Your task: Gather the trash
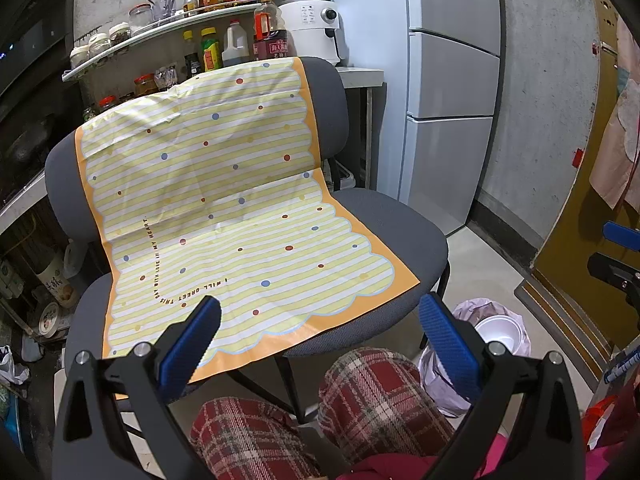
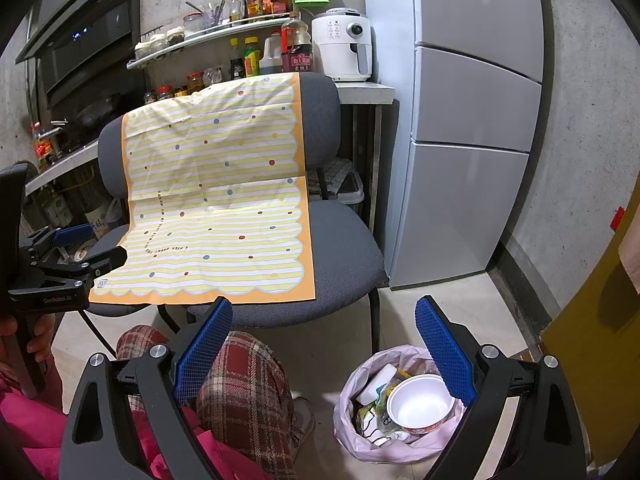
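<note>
Kitchen chair (image 2: 340, 256) ahead; left gripper (image 1: 320, 322), right gripper (image 2: 324, 334) hover, jaws spread.

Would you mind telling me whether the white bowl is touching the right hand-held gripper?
Apart: the right wrist view shows the open right hand-held gripper empty, the white bowl lying in the bin bag.

Mat (image 2: 216, 200) draped over chair (image 2: 340, 256); trash bag (image 2: 360, 440) on floor right of chair; bowl (image 2: 418, 404) inside bag; fridge (image 2: 472, 120) behind.

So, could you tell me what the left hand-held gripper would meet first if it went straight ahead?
Probably the yellow striped dotted plastic sheet draped over the grey fabric chair; the open left hand-held gripper points at it, though depth is unclear.
</note>
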The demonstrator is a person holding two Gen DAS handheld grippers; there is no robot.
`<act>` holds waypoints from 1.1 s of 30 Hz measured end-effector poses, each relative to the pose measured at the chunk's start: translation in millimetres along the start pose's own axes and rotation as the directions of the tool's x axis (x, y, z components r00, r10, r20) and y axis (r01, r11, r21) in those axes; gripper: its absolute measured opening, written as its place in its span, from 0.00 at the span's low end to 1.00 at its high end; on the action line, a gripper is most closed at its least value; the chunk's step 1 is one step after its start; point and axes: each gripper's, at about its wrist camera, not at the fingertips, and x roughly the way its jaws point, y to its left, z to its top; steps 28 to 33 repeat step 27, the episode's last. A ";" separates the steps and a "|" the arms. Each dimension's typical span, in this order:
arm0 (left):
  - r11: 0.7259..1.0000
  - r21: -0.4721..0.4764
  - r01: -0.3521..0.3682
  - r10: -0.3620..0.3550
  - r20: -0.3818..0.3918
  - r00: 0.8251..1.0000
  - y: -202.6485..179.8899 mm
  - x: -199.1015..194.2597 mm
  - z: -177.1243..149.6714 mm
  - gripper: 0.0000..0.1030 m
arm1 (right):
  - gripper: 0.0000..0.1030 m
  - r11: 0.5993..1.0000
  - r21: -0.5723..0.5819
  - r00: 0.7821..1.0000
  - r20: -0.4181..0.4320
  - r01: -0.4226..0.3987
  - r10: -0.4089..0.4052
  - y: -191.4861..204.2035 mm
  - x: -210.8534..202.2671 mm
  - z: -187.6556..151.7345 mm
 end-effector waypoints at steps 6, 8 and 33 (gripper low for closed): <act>1.000 0.005 -0.001 0.001 -0.007 1.000 -0.9 1.3 -2.8 0.94 | 0.89 1.000 0.002 1.000 -0.003 0.003 -0.003 -2.3 1.9 -1.7; 1.000 0.008 0.005 -0.005 -0.012 1.000 -0.8 2.1 -4.0 0.94 | 0.89 1.000 0.000 1.000 -0.003 0.003 -0.003 -2.9 1.9 -1.7; 0.995 -0.069 -0.067 0.064 -0.051 0.997 47.0 50.2 -7.8 0.94 | 0.90 0.992 0.029 0.989 -0.087 -0.120 0.122 15.0 87.2 7.1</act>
